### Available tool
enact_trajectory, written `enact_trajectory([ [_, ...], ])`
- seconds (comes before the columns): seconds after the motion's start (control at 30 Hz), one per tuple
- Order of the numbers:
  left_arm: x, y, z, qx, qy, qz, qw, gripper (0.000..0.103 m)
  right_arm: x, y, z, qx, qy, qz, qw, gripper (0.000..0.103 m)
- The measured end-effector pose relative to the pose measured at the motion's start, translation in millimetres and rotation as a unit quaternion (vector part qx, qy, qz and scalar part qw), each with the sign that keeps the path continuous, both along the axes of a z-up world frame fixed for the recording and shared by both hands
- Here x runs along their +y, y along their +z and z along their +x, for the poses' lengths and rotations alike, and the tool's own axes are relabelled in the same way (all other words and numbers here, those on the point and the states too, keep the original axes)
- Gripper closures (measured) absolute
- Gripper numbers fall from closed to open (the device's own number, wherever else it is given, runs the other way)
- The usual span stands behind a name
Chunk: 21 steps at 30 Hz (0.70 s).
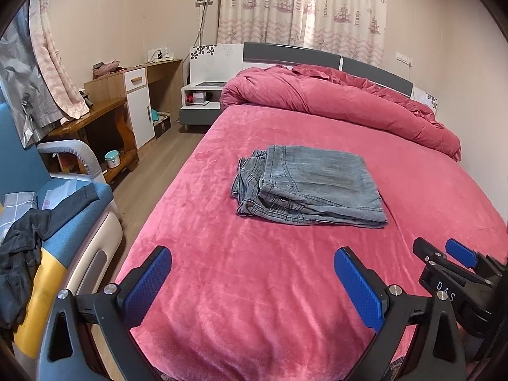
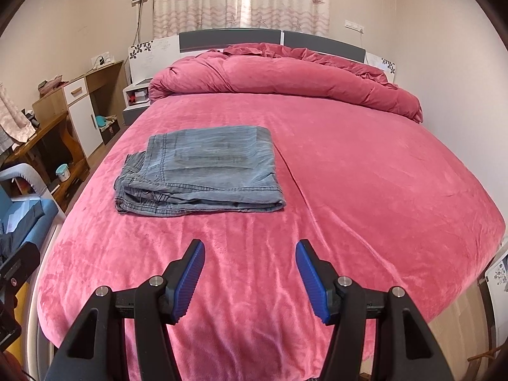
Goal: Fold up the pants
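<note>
1. So, the jeans [image 1: 306, 185] lie folded into a thick, squarish stack on the pink bedspread [image 1: 254, 285], about mid-bed; in the right wrist view they sit at roughly ten o'clock from the gripper [image 2: 200, 171].
2. Waistband and button edge of the stack face the foot of the bed, with a bit of a lower layer poking out on the side toward nine o'clock.
3. Nothing touches the jeans; both grippers hang near the foot of the bed, well apart from them.
4. Left gripper [image 1: 252, 281]: its blue pads [image 1: 147, 285] are spread wide, with only bedspread between them, holding nothing.
5. Right gripper [image 2: 250, 281]: its blue pads [image 2: 190, 281] stand parted, less widely, also holding nothing; it shows at three o'clock in the left wrist view [image 1: 457, 254].
6. Beyond the jeans, at twelve o'clock, a bunched pink duvet [image 1: 333, 101] lies along the grey headboard [image 1: 292, 52].
7. Patterned curtains [image 1: 301, 6] hang behind the headboard.
8. Off at nine to ten o'clock stand a nightstand [image 1: 200, 104], a wooden desk [image 1: 139, 95] and a blue chair [image 1: 63, 222] with dark clothes [image 1: 22, 247] draped over it.
</note>
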<state>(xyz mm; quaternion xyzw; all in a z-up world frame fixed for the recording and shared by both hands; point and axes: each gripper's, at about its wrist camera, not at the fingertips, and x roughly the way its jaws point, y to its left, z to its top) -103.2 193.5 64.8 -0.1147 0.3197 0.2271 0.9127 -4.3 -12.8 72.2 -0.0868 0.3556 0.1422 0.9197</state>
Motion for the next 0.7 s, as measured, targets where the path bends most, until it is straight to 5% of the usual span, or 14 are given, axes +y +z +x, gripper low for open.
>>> enact_trajectory([
  [0.7,8.4,10.3,-28.7,-0.025,0.033,0.005,0.9991,0.000,-2.3,19.5,-26.6,-0.035,0.007,-0.003,0.999,0.042],
])
